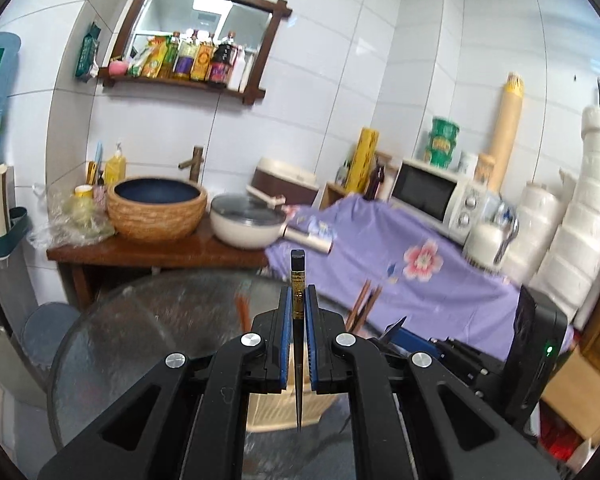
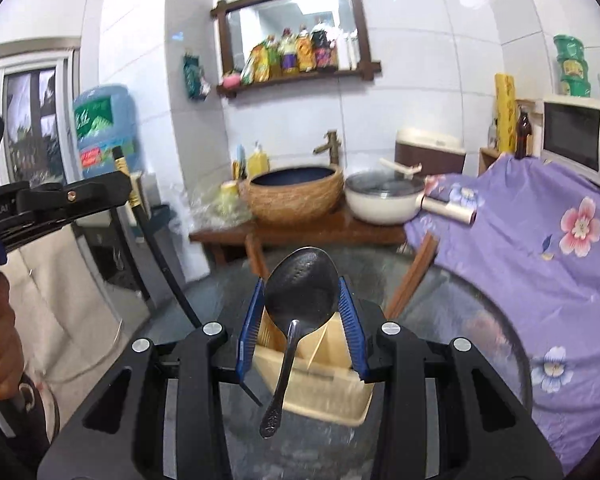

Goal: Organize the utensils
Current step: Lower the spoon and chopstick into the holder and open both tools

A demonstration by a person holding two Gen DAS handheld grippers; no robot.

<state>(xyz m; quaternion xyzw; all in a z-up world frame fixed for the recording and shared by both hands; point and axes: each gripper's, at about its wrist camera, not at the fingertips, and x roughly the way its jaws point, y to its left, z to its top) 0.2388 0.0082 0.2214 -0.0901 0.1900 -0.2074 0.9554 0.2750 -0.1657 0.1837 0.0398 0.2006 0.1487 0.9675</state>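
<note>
While the beige organizer (image 2: 320, 376) waits on the glass tabletop (image 2: 480, 320), we clamp a dark chopstick (image 1: 298, 300) in our left gripper (image 1: 298, 320) and a steel spoon (image 2: 300, 292), bowl uppermost, in our right gripper (image 2: 302, 308), both held above the organizer, seemingly ready to drop handle-first into its compartments.

The 2 fisheye views each look forward along their own fingers, slightly downward, from close above the round glass tabletop (image 1: 112, 344). Both face the tiled wall and share the mirror shelf (image 1: 188, 36), the basin (image 1: 156, 208), the white pan (image 2: 384, 200) and the purple cloth (image 2: 540, 264). The right view looks from further right and also catches the left gripper (image 2: 120, 168) at its left edge.
</note>
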